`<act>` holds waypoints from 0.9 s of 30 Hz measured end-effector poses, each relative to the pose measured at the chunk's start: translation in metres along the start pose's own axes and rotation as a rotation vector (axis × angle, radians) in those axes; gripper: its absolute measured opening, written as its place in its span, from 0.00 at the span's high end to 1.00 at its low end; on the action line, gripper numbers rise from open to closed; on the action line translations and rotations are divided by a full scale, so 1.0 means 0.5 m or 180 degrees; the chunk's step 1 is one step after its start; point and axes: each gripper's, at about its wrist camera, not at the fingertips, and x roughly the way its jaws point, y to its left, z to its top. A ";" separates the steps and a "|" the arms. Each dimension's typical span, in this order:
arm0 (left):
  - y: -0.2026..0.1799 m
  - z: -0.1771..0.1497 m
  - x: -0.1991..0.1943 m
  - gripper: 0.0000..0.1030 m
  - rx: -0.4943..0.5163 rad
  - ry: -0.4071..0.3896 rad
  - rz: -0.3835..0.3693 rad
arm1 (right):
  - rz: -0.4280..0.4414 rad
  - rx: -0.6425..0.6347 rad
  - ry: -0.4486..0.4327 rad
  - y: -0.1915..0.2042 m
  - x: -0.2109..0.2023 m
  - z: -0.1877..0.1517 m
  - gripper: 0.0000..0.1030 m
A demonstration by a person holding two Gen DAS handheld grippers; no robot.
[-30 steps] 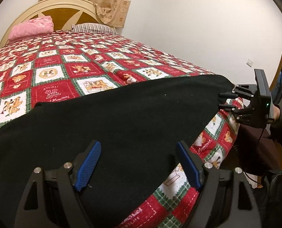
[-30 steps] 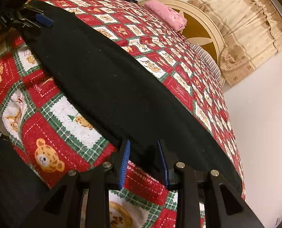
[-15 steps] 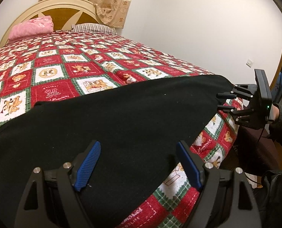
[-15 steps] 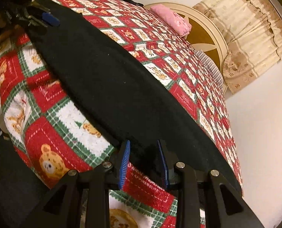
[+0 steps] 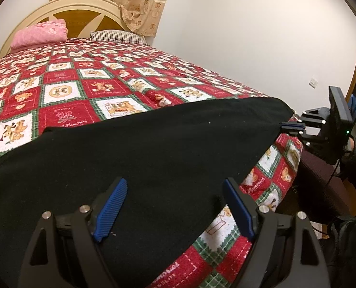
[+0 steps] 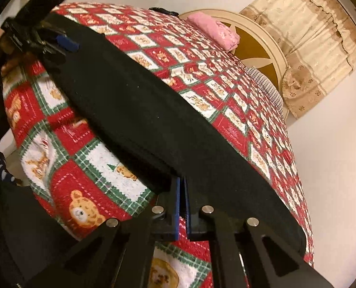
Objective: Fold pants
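pants (image 5: 142,158): left end cut off by frame | quilt (image 6: 58,175): partly covered

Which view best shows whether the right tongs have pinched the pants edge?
The right wrist view: the right tongs have just closed, blue pads together on the near edge of the black pants. The left wrist view shows them small and sideways at the far corner.

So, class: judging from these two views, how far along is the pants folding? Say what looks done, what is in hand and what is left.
Done: the black pants lie flat along the near edge of the bedspread. In hand: the right tongs have just closed on one end of the pants, pads pinching the cloth edge; the left tongs stand open over the other end, not gripping. Left: the left grip, then the fold, since no crosswise fold shows.
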 end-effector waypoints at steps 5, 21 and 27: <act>0.003 0.001 0.002 0.18 -0.0019 -0.0007 -0.0032 | 0.0042 -0.0142 0.0214 0.025 0.050 -0.029 0.97; 0.007 -0.002 0.005 0.18 -0.0047 -0.0013 -0.0081 | -0.0275 0.1708 0.0164 -0.358 0.007 -0.124 0.47; 0.007 -0.003 0.006 0.18 -0.0044 -0.0011 -0.0078 | -0.0444 0.2487 0.0303 -0.486 0.041 -0.184 0.43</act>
